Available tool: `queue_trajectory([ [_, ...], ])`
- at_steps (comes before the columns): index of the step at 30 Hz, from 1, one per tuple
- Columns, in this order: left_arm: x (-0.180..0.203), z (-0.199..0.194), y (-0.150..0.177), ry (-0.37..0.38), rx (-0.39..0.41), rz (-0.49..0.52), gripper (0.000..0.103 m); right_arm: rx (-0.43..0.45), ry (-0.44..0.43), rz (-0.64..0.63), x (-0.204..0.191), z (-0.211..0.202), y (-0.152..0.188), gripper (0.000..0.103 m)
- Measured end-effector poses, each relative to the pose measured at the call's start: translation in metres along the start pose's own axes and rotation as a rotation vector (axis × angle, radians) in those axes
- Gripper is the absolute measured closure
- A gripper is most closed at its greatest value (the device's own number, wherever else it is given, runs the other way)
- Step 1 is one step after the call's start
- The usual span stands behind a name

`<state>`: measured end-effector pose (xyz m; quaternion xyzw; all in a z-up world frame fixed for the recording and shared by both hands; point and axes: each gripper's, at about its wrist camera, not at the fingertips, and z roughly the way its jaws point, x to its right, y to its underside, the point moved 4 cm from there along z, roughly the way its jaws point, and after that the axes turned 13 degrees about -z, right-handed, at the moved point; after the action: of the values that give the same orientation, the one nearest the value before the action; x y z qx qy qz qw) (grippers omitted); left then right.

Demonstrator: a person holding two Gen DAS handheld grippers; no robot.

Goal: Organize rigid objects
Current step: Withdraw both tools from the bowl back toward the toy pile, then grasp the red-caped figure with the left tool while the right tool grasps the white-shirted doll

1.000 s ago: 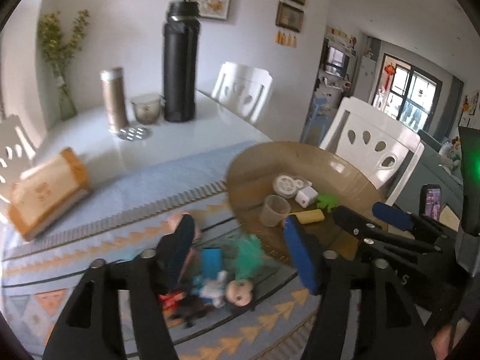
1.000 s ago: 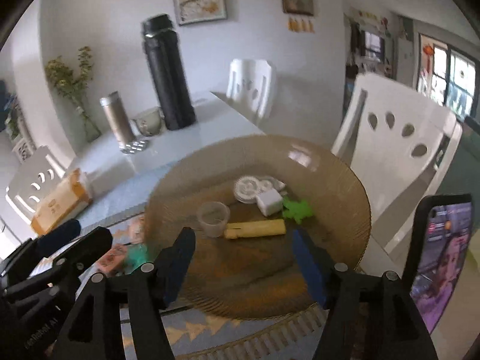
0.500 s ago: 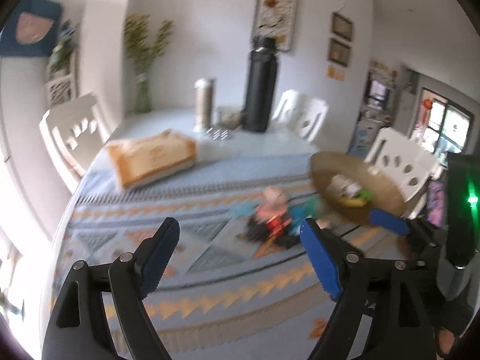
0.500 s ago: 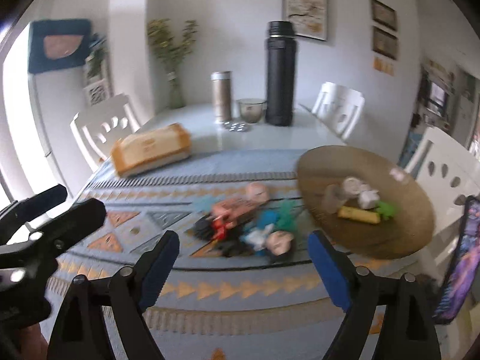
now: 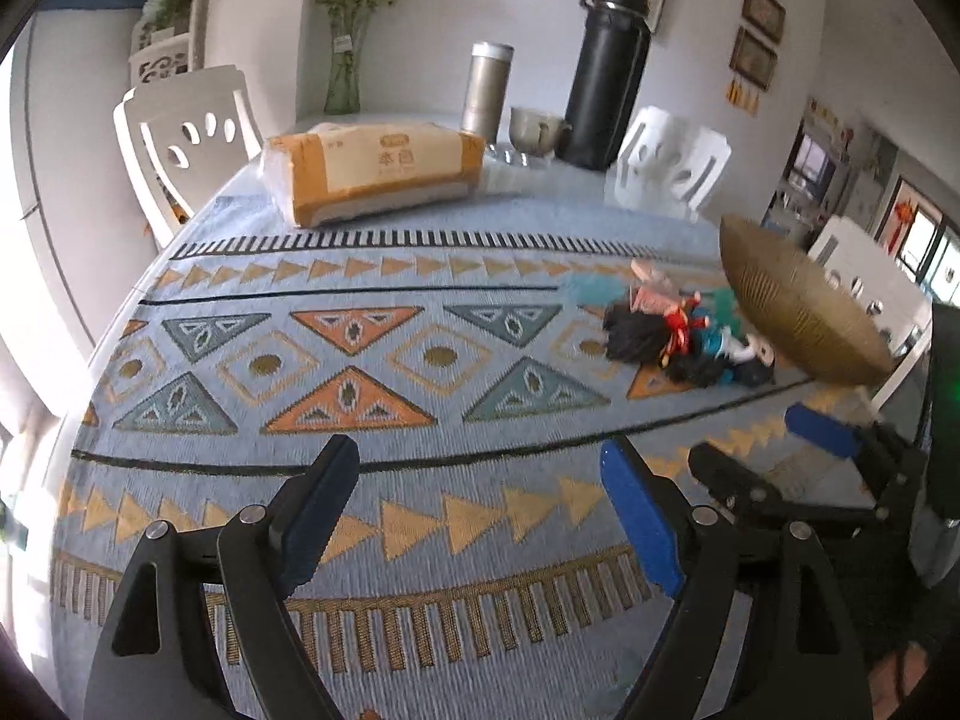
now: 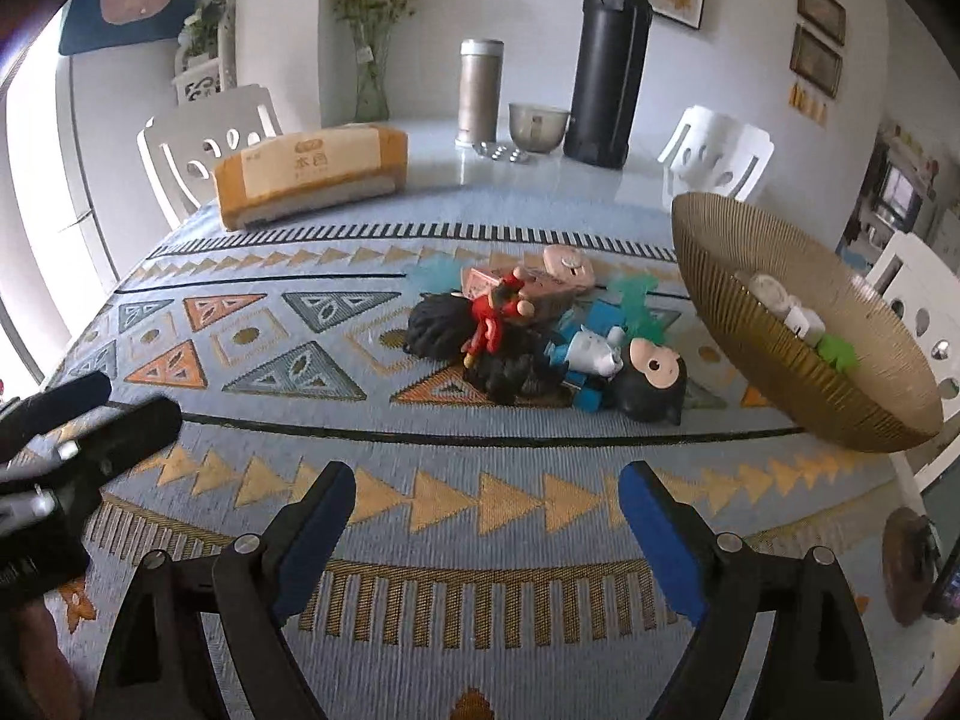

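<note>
On the patterned table runner (image 6: pixel 252 396), a heap of small toys (image 6: pixel 540 342) is seen lying just beside the ribbed golden bowl (image 6: pixel 798 360). A few pieces are already held in the bowl, so the sorting is judged partly done, with the heap left to be moved. Hard plastic is suggested by the figures: a red one atop a black one, a blue-and-white one with a round dark head, a pink box behind. The left gripper (image 5: pixel 474 510) and right gripper (image 6: pixel 486 531) are both spread wide and empty, well short of the heap.
</note>
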<state>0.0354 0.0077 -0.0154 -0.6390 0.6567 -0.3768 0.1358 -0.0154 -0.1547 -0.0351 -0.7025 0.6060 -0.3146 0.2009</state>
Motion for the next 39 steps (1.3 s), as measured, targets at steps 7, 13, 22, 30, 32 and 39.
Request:
queue_trajectory([
  [7,0.011,-0.007,0.009,-0.032,0.028,0.084,0.021,-0.011,-0.023,0.029,0.005,0.002,0.001,0.014],
  [13,0.014,-0.009,0.011,-0.056,0.036,0.116,0.021,0.034,-0.001,0.184,0.038,-0.01,0.006,0.014],
  [22,0.021,-0.007,0.011,-0.04,0.024,0.137,0.022,0.064,-0.152,0.553,0.106,-0.007,0.036,0.015],
  [30,0.07,0.016,-0.024,0.06,-0.068,0.286,0.027,-0.053,-0.286,0.56,0.109,0.021,0.024,0.044],
  [32,0.084,0.036,-0.036,0.128,-0.119,0.293,0.04,-0.052,-0.322,0.592,0.117,0.027,0.022,0.044],
  [39,0.111,0.095,-0.04,0.227,-0.265,0.328,0.04,-0.038,-0.363,0.62,0.127,0.043,0.011,0.044],
])
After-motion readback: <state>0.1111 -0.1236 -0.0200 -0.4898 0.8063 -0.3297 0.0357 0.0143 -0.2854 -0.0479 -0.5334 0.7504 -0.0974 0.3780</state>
